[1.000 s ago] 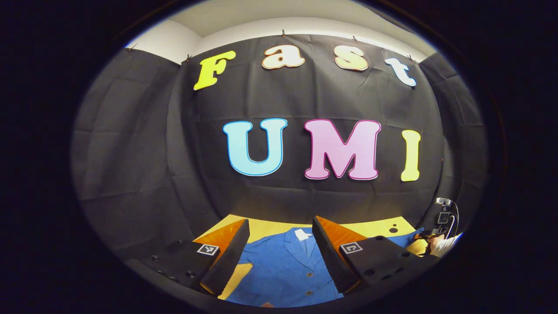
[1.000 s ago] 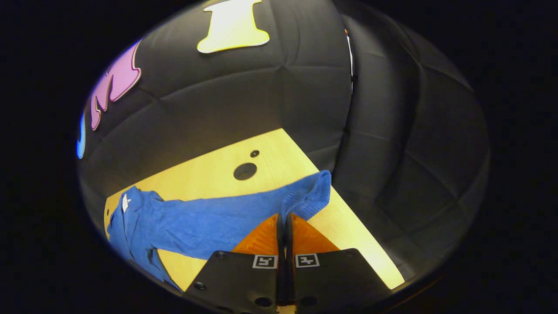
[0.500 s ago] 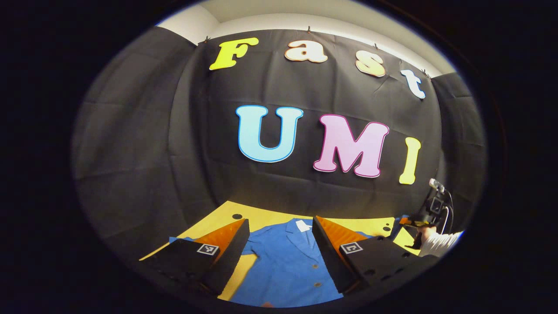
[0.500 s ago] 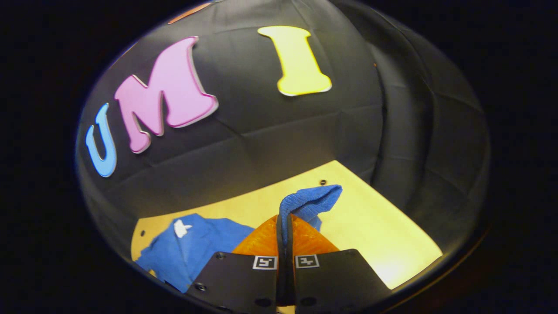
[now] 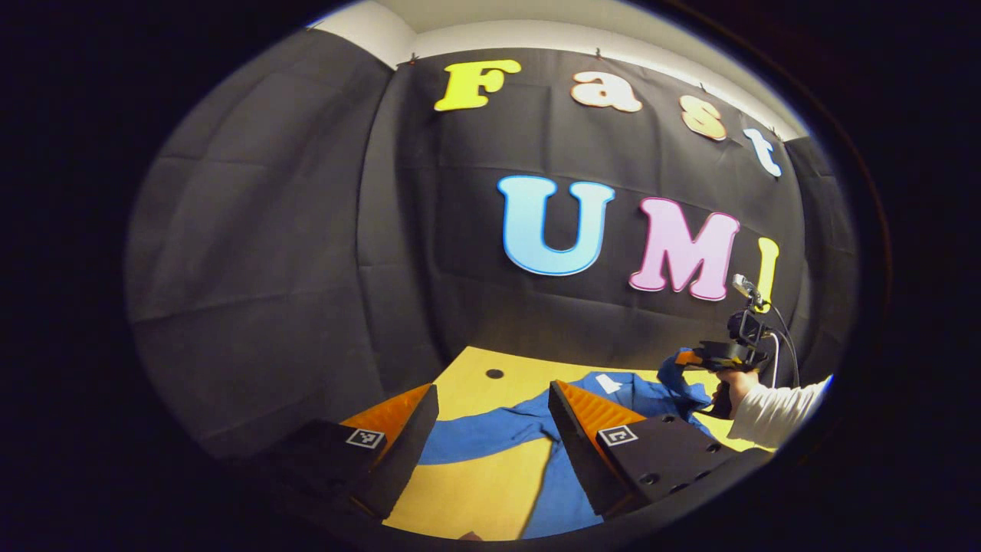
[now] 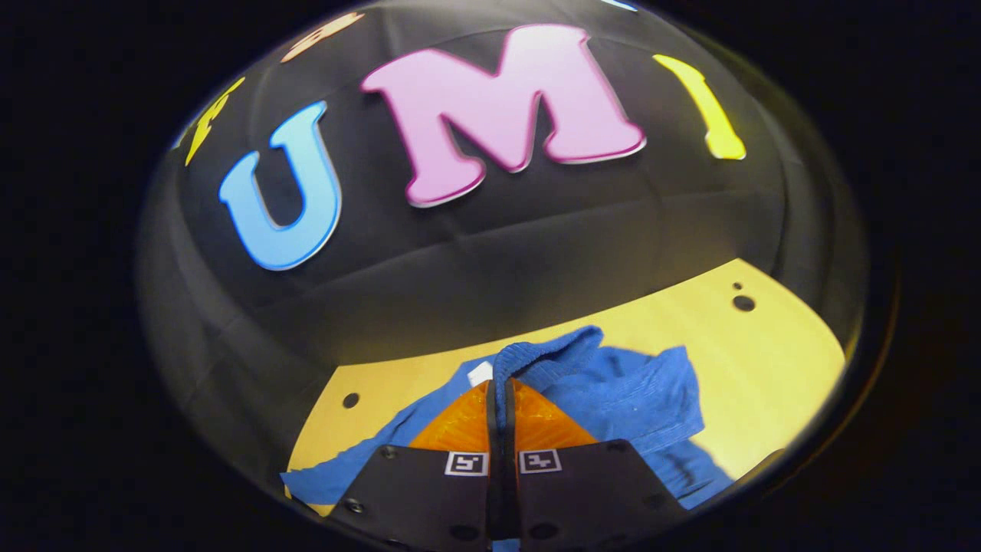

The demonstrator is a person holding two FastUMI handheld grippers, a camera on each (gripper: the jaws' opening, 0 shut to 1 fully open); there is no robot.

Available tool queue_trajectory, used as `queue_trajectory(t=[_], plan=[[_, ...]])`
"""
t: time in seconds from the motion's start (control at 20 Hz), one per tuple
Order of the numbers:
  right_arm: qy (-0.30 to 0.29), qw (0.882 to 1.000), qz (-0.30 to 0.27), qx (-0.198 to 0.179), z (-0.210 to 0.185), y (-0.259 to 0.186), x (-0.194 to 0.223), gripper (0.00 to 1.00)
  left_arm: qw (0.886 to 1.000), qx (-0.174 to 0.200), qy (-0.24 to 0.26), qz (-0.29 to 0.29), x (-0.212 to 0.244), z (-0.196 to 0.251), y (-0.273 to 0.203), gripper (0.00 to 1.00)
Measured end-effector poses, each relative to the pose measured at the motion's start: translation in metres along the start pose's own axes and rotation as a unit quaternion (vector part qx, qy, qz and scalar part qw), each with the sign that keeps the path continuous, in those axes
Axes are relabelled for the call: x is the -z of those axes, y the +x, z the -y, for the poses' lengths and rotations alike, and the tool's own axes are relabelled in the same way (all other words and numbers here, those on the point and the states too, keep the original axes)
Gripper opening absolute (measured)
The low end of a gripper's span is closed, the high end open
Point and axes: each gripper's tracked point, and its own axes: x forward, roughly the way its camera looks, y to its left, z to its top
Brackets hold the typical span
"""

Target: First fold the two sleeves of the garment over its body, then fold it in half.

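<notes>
Right gripper (image 6: 499, 399) clamps 1 cuff (image 6: 546, 354) of a soft, limp blue shirt (image 5: 563, 468) lying mid-table (image 5: 483, 491), apparently carrying it over the body; left gripper (image 5: 490, 448), fingers apart, hovers near the other sleeve (image 5: 479, 433).

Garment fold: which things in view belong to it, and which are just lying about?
Belongs:
blue garment
held sleeve cuff
flat sleeve
right gripper, shut on the cuff
left gripper, open

Lying about:
yellow table
table holes
</notes>
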Motion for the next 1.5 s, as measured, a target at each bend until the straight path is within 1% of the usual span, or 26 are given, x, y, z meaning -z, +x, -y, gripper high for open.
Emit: queue_trajectory(t=[0.1, 0.2, 0.25, 0.4, 0.55, 0.65, 0.7, 0.75, 0.85, 0.9, 0.95, 1.0, 1.1, 1.15, 1.3, 1.4, 1.5], plan=[[0.009, 1.0, -0.027, -0.012, -0.039, 0.023, 0.048, 0.01, 1.0, -0.014, 0.005, -0.007, 0.008, -0.024, -0.002, 0.83], [0.025, 0.998, -0.055, -0.008, -0.059, 0.047, 0.092, 0.0, 0.999, -0.03, 0.008, -0.022, 0.02, -0.05, -0.008, 0.83], [0.029, 0.998, -0.063, -0.007, -0.063, 0.057, 0.108, 0.0, 0.999, -0.039, 0.009, -0.029, 0.024, -0.063, -0.009, 0.83], [0.038, 0.996, -0.082, -0.009, -0.083, 0.078, 0.142, 0.0, 0.997, -0.062, 0.008, -0.055, 0.045, -0.09, -0.016, 0.83], [0.053, 0.991, -0.119, -0.009, -0.091, 0.083, 0.177, 0.0, 0.995, -0.073, 0.005, -0.072, 0.058, -0.105, -0.014, 0.83], [0.072, 0.985, -0.152, -0.03, -0.101, 0.081, 0.197, 0.01, 0.995, -0.069, -0.002, -0.073, 0.06, -0.106, -0.009, 0.83], [0.081, 0.982, -0.168, -0.036, -0.106, 0.081, 0.203, 0.04, 0.995, -0.063, -0.004, -0.071, 0.06, -0.102, -0.005, 0.83], [0.089, 0.979, -0.175, -0.047, -0.109, 0.078, 0.204, 0.01, 0.996, -0.057, -0.006, -0.069, 0.059, -0.099, -0.001, 0.84], [0.093, 0.98, -0.157, -0.083, -0.123, 0.07, 0.188, 0.4, 0.997, -0.044, -0.008, -0.068, 0.061, -0.091, 0.01, 0.83], [0.097, 0.979, -0.142, -0.106, -0.132, 0.066, 0.176, 0.4, 0.997, -0.04, -0.01, -0.07, 0.063, -0.088, 0.016, 0.83], [0.104, 0.977, -0.138, -0.123, -0.139, 0.06, 0.168, 0.56, 0.997, -0.035, -0.012, -0.073, 0.065, -0.085, 0.019, 0.83], [0.106, 0.976, -0.141, -0.129, -0.137, 0.054, 0.161, 0.71, 0.997, -0.031, -0.014, -0.071, 0.065, -0.08, 0.022, 0.84], [0.081, 0.978, -0.137, -0.132, -0.126, 0.041, 0.143, 1.0, 0.997, -0.024, -0.009, -0.069, 0.069, -0.075, 0.028, 0.84], [0.058, 0.981, -0.13, -0.135, -0.121, 0.03, 0.134, 0.93, 0.997, -0.023, -0.003, -0.07, 0.073, -0.074, 0.033, 0.83], [-0.02, 0.983, -0.1, -0.156, -0.107, -0.021, 0.105, 0.94, 0.995, -0.032, 0.023, -0.087, 0.099, -0.08, 0.056, 0.83], [-0.075, 0.98, -0.074, -0.171, -0.096, -0.07, 0.086, 0.94, 0.993, -0.033, 0.024, -0.108, 0.119, -0.079, 0.077, 0.84], [-0.109, 0.976, -0.053, -0.179, -0.079, -0.12, 0.072, 0.93, 0.989, -0.04, 0.021, -0.144, 0.141, -0.083, 0.101, 0.84]])
